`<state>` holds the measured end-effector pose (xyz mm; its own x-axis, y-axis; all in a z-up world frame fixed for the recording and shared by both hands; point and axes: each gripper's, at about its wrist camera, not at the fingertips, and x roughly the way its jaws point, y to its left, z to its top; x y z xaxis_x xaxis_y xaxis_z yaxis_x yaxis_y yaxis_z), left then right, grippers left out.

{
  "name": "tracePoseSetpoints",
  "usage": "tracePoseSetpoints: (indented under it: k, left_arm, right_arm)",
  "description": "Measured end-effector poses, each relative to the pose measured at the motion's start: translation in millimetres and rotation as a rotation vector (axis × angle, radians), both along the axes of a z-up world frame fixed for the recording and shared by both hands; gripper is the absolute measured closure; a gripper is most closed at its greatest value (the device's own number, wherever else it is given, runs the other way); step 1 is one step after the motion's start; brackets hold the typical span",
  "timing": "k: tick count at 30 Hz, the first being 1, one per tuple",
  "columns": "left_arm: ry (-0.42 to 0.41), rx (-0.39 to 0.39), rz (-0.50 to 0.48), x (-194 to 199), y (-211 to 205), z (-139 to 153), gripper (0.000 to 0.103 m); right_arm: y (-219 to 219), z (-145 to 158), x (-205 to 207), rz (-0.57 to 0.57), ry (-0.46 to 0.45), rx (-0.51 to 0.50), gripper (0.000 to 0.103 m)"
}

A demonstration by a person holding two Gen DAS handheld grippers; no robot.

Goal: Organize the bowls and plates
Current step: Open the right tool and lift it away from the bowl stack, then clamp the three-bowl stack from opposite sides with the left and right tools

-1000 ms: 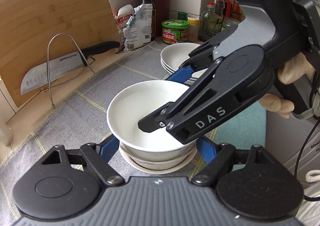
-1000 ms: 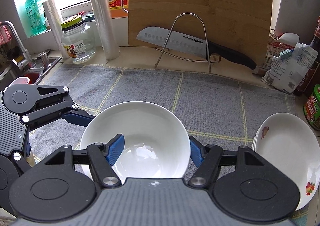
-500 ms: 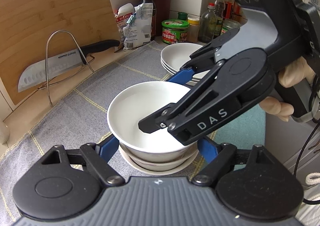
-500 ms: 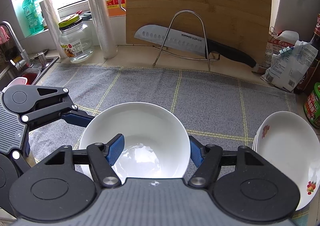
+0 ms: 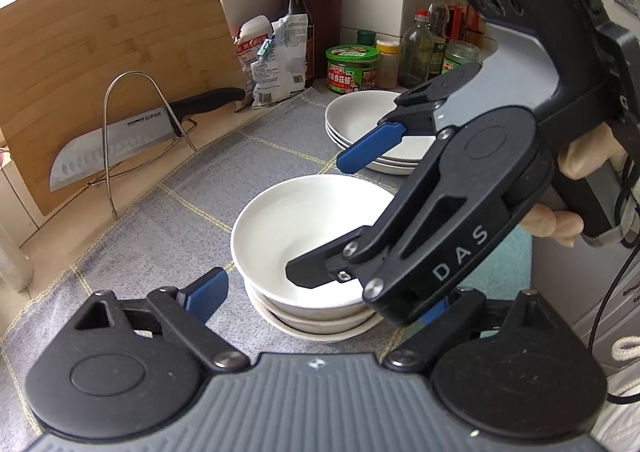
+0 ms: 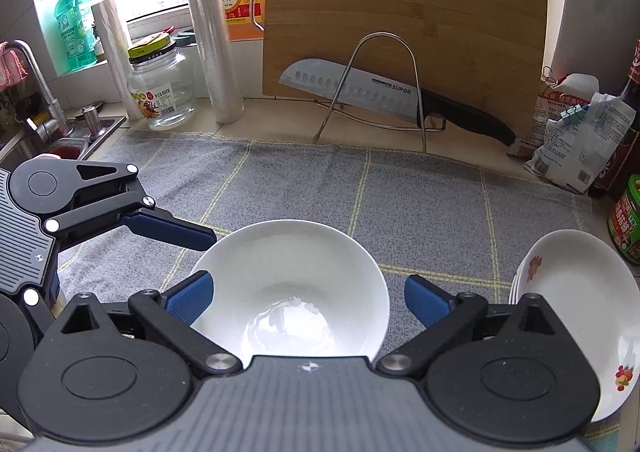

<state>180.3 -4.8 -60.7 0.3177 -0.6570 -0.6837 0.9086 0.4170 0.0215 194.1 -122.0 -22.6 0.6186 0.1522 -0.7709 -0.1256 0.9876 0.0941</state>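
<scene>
A stack of white bowls (image 5: 296, 236) stands on the grey checked mat (image 5: 168, 212); its top bowl fills the middle of the right wrist view (image 6: 288, 284). A stack of white plates (image 5: 360, 124) sits behind it, at the right in the right wrist view (image 6: 572, 316). My left gripper (image 5: 320, 300) is open, its jaws apart on either side of the bowl stack. My right gripper (image 6: 304, 296) is open too, its blue pads (image 6: 188, 296) clear of the top bowl's rim; it hangs over the bowls in the left wrist view (image 5: 340, 220).
A bamboo cutting board (image 6: 404, 28) and a knife (image 6: 384, 96) on a wire stand lean at the back. Bottles and jars (image 5: 400, 48) and snack bags (image 5: 276, 56) crowd the back corner. A glass jar (image 6: 162, 88), a film roll (image 6: 212, 28) and a sink (image 6: 36, 148) lie left.
Both grippers' jaws have spread away from the top bowl, which now rests in the stack. My left gripper has drawn back, and my right gripper has lifted a little.
</scene>
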Motion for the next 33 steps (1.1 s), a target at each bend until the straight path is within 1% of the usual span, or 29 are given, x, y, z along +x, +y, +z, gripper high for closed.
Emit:
tracePoseSetpoints:
  k: [4, 9, 16, 21, 24, 26, 28, 31, 33]
  left_arm:
    - [-0.006, -0.001, 0.008, -2, 8, 2, 0.006]
    - [-0.018, 0.033, 0.008, -3, 18, 1, 0.006]
    - [0.007, 0.041, 0.032, 4, 34, -5, 0.006]
    - [0.040, 0.061, -0.019, 10, 36, -22, 0.006]
    - [0.065, 0.070, -0.063, 13, 30, -34, 0.006]
    - [0.075, 0.072, -0.077, 13, 26, -42, 0.006]
    - [0.081, 0.085, -0.071, 12, 20, -51, 0.006]
    - [0.109, 0.119, -0.037, 11, 12, -62, 0.006]
    - [0.094, 0.162, -0.018, 8, 6, -67, 0.006]
  right_arm:
    - [0, 0, -1, -0.004, 0.001, 0.003, 0.000]
    - [1, 2, -6, -0.008, -0.008, 0.005, 0.000]
    - [2, 10, -16, -0.041, -0.030, 0.002, 0.000]
    - [3, 19, -39, -0.072, -0.064, -0.041, 0.000]
    - [1, 19, -56, -0.100, -0.052, -0.055, 0.000]
    - [0, 13, -65, -0.105, -0.018, -0.067, 0.000]
    - [-2, 2, -71, -0.094, 0.015, -0.088, 0.000]
    - [-8, -20, -70, -0.062, 0.052, -0.116, 0.000]
    - [-12, -36, -64, -0.026, 0.064, -0.153, 0.000]
